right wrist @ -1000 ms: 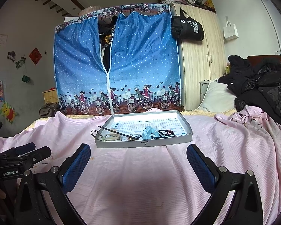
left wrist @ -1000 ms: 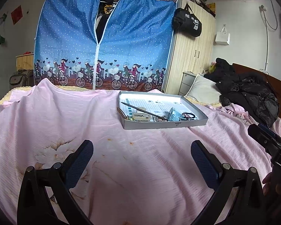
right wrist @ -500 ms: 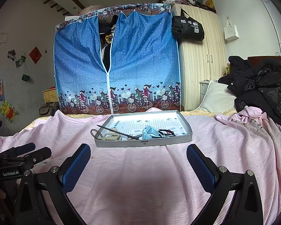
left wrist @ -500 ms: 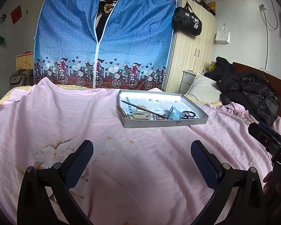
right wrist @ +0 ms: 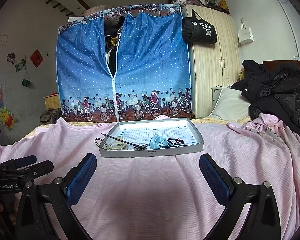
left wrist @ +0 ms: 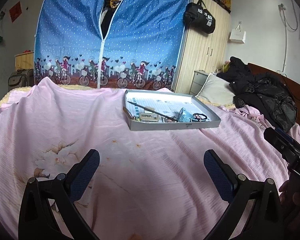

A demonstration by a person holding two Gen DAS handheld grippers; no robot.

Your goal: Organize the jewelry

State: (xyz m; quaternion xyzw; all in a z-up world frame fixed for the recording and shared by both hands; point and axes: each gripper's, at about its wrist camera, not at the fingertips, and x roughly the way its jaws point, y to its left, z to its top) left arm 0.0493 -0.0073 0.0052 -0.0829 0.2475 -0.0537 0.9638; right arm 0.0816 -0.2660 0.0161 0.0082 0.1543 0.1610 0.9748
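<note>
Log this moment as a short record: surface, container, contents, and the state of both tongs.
surface: pink bedsheet
container: shallow grey tray, resting on the sheet ahead of both tongs
contents: thin dark stick lying diagonally, light blue item, black hair tie, small pale case; smaller pieces too small to tell
left tongs: open, holding nothing, short of the tray
right tongs: open, holding nothing, short of the tray

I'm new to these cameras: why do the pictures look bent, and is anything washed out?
Both views are fisheye: walls curve, corners go black. In the right wrist view the tray floor glares white at the back; likewise in the left wrist view.
</note>
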